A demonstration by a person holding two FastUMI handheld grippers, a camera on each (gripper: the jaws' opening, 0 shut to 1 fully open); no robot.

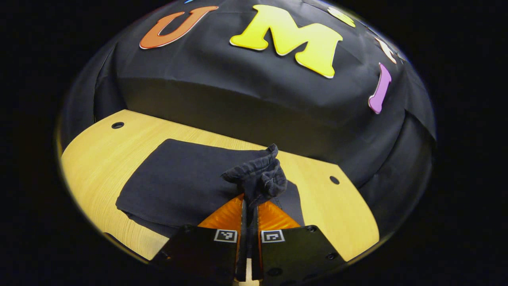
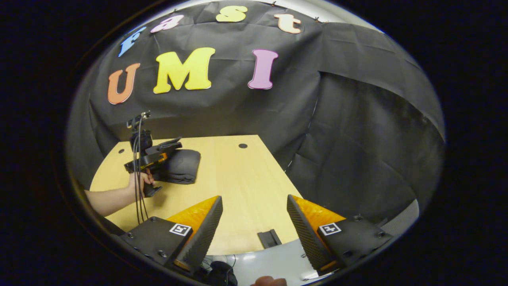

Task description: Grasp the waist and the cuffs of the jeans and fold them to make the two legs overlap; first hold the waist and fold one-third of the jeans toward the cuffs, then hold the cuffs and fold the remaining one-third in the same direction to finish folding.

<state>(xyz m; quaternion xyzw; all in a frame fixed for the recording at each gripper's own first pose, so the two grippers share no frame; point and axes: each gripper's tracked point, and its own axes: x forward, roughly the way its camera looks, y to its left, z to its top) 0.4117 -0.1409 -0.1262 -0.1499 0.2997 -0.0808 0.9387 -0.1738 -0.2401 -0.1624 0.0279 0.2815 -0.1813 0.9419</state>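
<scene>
Left hand-held gripper (image 1: 250, 200) pinching bunched jeans (image 1: 178, 180) (folded flat on worktop (image 1: 95, 159) just ahead). Right hand-held gripper (image 2: 254, 216) spread wide, well apart from the jeans, above bare worktop.

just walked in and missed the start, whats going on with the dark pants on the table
A person is folding dark denim jeans on a light wooden table with two handheld claws. The left claw is shut on a bunched edge of the jeans, lifting it above the already folded stack. The right claw hangs open and empty over bare table, well away from the jeans.
</scene>
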